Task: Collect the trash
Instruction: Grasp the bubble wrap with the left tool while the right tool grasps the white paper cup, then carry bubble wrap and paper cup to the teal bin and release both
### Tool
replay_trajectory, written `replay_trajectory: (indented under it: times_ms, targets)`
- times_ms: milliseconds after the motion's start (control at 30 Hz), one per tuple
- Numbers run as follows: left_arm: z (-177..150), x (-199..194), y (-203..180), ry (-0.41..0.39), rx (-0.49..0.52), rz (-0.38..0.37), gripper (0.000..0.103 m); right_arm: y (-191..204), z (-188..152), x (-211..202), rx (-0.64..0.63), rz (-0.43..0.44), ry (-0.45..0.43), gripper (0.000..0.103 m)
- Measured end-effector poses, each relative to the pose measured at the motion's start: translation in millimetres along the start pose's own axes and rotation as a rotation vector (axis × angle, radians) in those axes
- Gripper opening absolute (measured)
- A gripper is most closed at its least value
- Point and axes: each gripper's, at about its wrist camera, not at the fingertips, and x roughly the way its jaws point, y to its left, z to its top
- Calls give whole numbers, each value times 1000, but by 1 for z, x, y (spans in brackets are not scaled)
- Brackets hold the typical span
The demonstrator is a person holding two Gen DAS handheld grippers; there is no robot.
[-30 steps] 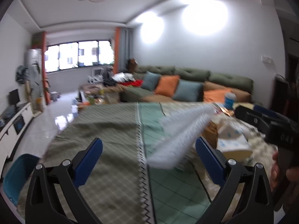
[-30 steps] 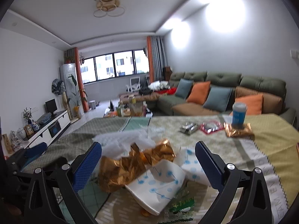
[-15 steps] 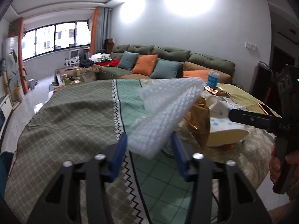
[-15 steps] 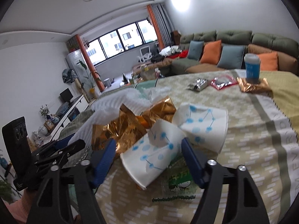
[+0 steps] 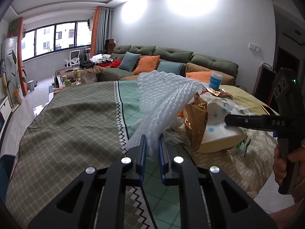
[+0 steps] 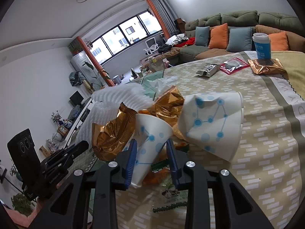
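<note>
The grasping step is in progress on the trash pile lying on the near part of the table: the left gripper is clamping narrow on the near end of the white foam netting, the largest piece, at the left of the pile. To its right, the right gripper is closing its jaws around a crushed paper cup, which is lying between them beside the gold foil wrapper. The next move is judged to call for a confirmed pinch on the cup, then a slow lift, since the light pieces overlap and may drag neighbours along.
</note>
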Motion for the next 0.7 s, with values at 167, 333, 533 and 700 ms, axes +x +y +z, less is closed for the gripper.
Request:
replay_trajectory:
  times_ms: [167,333,533,700]
  targets:
    - [2,-13,11,-17,-27,15,13,17,1,-3,-84,-21,-28,26]
    - [6,-27,24,-38,-55,45,13,29,4,-11,-141,-52,-74,25]
    - [7,-44,40,-65,-81,74,13,28,17,-18,-121,-38,-116,25]
    - [8,-58,53,-82,-100,96,13,38,28,-25,-130,-5,-153,25]
